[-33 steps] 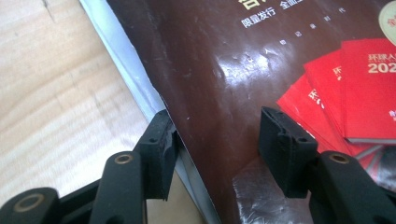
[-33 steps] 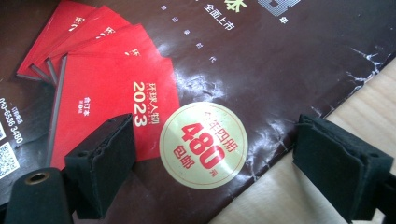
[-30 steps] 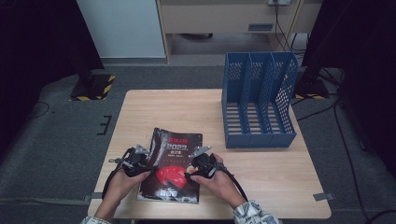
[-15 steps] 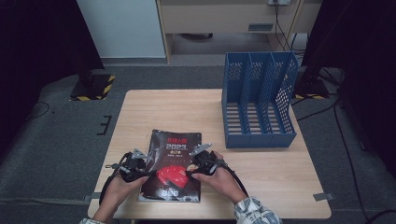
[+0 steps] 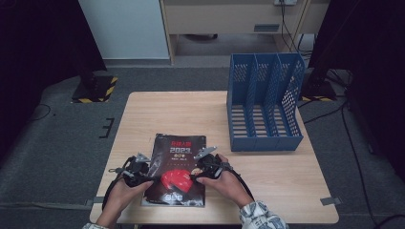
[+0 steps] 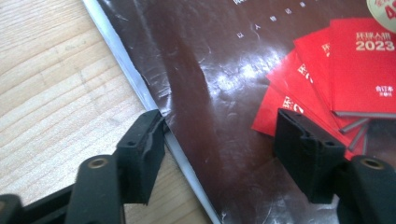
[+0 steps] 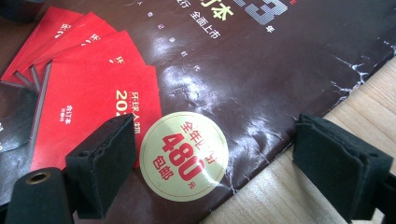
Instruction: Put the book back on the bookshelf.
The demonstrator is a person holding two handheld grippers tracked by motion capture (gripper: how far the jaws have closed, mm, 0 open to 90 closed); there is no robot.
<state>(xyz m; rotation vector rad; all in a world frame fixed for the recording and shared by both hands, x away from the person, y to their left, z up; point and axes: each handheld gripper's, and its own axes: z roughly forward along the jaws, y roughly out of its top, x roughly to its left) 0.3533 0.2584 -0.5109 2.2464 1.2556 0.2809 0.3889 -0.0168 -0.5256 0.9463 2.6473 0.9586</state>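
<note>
Glossy dark magazine (image 5: 176,169) is seen lying flat on the wooden surface (image 5: 267,167). The left gripper (image 6: 219,154) jaws have just been opening astride its edge, apparently released; the right gripper (image 7: 215,172) jaws stand open.

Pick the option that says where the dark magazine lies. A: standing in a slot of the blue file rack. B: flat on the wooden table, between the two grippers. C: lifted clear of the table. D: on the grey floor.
B: the magazine lies flat on the table, with the left gripper and right gripper at its side edges.

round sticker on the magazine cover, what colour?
Pale yellow sticker with red print, on the dark brown magazine; clearest in the right gripper view.
</note>
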